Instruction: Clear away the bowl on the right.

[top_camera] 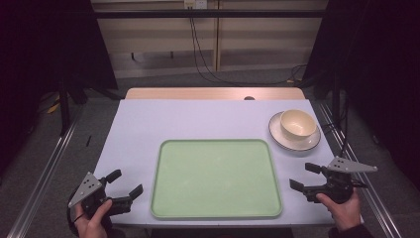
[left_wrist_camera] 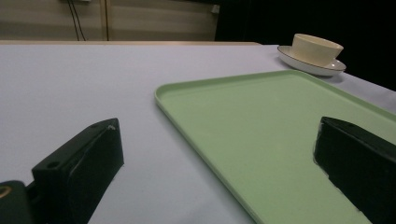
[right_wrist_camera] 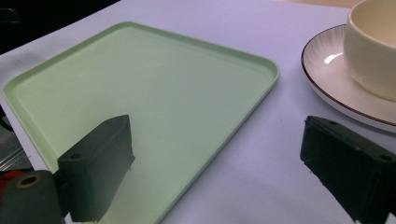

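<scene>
A pale green rectangular plastic tray [top_camera: 216, 179] lies mid-table, a cream ceramic bowl [top_camera: 297, 123] sitting on a dark-rimmed white saucer [top_camera: 279, 135] just behind its right far corner, grippers flanking either side.

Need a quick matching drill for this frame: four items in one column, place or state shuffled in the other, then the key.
Items:
1. tray
2. bowl
3. plate
4. left tongs

Place or state:
A. on the plate
B. open, at the near left edge of the table, holding nothing
C. bare, at the middle of the table
D. at the far right, beyond the tray's corner

Pairs: 1-C, 2-A, 3-D, 4-B
</scene>
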The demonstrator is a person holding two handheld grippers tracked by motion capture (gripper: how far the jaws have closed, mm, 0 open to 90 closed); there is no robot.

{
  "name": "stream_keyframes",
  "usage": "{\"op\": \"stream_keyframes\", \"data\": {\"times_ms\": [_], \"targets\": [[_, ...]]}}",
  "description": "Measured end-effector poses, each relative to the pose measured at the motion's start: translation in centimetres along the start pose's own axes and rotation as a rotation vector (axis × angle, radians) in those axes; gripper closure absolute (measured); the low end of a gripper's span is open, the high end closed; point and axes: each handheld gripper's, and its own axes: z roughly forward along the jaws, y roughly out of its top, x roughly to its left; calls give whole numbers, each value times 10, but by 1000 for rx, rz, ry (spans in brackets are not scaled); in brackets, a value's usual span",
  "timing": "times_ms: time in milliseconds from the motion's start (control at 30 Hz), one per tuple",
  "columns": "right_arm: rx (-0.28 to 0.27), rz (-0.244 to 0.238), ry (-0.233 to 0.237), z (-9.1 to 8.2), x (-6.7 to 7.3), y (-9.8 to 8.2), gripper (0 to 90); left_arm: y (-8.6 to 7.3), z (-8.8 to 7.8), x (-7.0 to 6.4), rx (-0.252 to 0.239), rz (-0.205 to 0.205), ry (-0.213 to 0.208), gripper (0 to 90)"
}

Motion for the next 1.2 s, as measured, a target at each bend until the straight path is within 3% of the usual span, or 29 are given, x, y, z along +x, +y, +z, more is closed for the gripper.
{"op": "stream_keyframes", "data": {"times_ms": [167,500,1200], "targets": [[10,-12,-19,-2,0,0,82,0,0,0,-4,1,5,16],[4,-36,-55,-8,-9,6,128,1,2,0,1,3,6,16],[-11,-5,-69,-7,-57,31,150,1,4,0,10,9,-4,16]]}}
